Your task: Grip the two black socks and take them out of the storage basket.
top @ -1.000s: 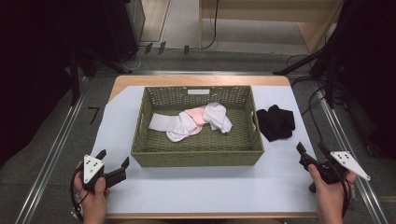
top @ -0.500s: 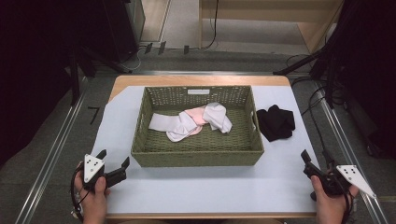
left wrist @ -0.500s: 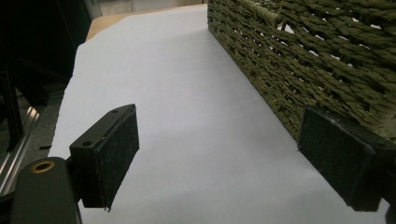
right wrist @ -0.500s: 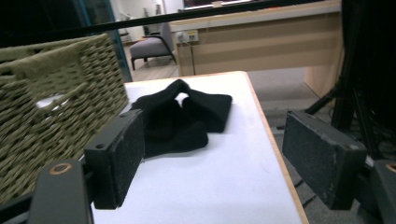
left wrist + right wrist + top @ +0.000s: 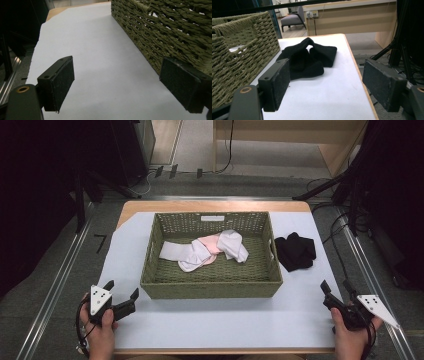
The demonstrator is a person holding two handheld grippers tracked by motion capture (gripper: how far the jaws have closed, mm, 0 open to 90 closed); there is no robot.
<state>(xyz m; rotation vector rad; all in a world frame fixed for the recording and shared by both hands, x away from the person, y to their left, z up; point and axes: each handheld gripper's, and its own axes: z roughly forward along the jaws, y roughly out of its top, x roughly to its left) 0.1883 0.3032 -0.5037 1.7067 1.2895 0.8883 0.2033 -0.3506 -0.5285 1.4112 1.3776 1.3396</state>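
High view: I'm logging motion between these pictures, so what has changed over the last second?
The right gripper drew back toward the person and outward to the table's near right corner, open and empty. The left gripper, basket, pale cloths and black cloth stayed put.

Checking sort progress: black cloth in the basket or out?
Out. The black cloth lies bunched on the white table cover, just outside the basket's right wall; the right gripper view shows it beside that wall.

Basket (image 5: pixel 170 30) cut off by the top and right edges in left gripper view; right jaw pad clipped at the right edge. Right hand (image 5: pixel 350 340) runs off the bottom edge. Pink cloth (image 5: pixel 210 242) mostly buried under white socks (image 5: pixel 232 245).
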